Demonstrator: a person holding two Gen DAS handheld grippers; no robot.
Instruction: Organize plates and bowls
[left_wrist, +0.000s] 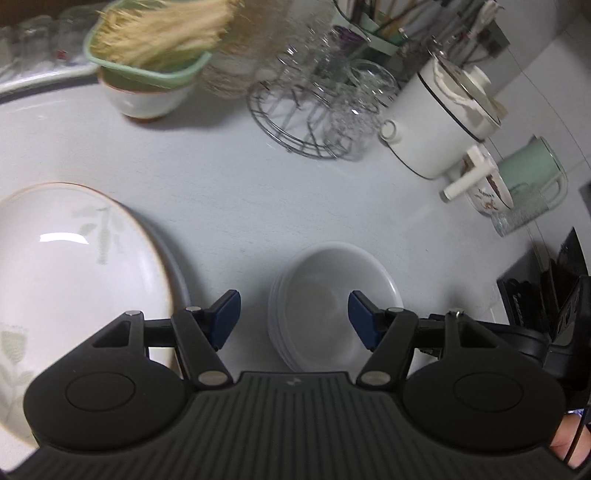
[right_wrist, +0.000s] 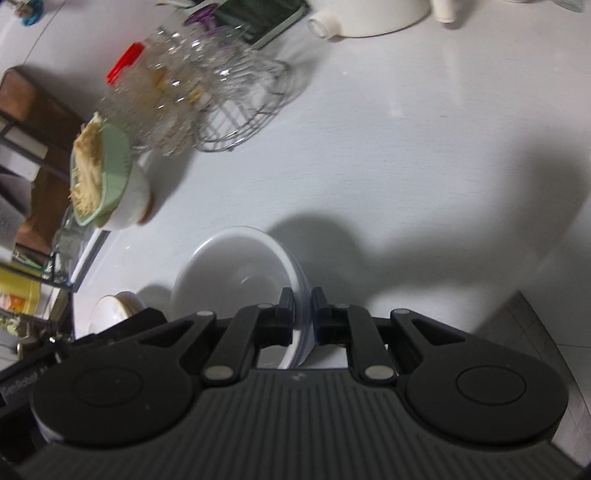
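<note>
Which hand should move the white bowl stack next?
Right. The right gripper already has its jaws shut on the white bowl stack's rim; the left gripper hangs open above, holding nothing.

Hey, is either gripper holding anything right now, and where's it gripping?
The right gripper pinches the white bowl stack by its near rim. The left gripper is open and holds nothing.

Two alike: left gripper (left_wrist: 294, 317) and right gripper (right_wrist: 303, 314), matte black, with a ribbed grey-black deck (left_wrist: 295, 424) bearing a small pale logo. Round housings (right_wrist: 110, 391) at either side, each stamped with an oval. Jointed black link arms pinned by silver rivets (left_wrist: 212, 377). Blue pads (left_wrist: 227, 319) on the fingertips.
</note>
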